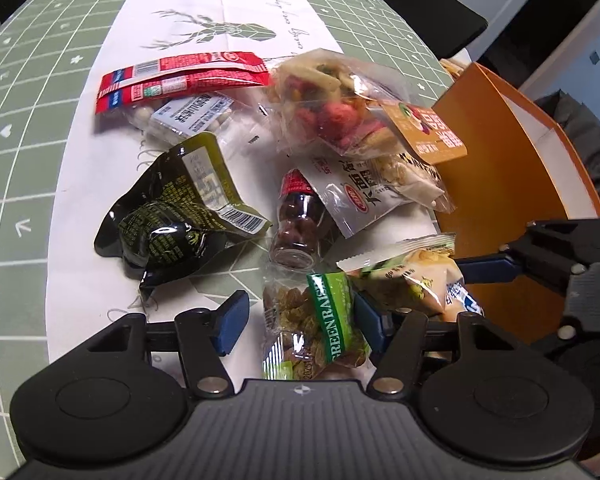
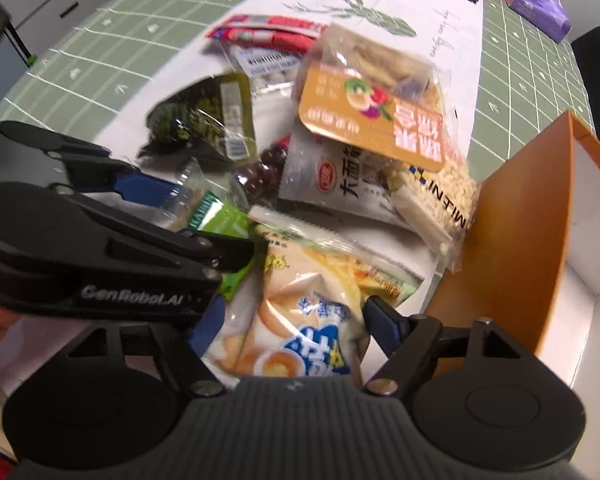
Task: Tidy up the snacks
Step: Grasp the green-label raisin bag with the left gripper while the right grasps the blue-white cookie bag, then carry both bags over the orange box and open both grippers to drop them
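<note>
A heap of snack packs lies on a white runner. My left gripper (image 1: 300, 320) is open around a green raisin pack (image 1: 316, 328), its right pad touching the pack. My right gripper (image 2: 296, 328) is open around a pale chip bag with blue print (image 2: 300, 320), which also shows in the left wrist view (image 1: 416, 280). The left gripper crosses the right wrist view (image 2: 172, 196) over the raisin pack (image 2: 220, 220). An orange box (image 1: 512, 184) stands open at the right, also in the right wrist view (image 2: 516, 248).
Beyond lie a dark green pouch (image 1: 172, 216), a small bottle of dark sweets (image 1: 300, 220), red-topped packs (image 1: 180, 80), a dried fruit bag (image 1: 340, 104) and a white noodle pack (image 1: 364, 196). A purple pack (image 2: 540, 12) lies far off on the green grid mat (image 1: 40, 80).
</note>
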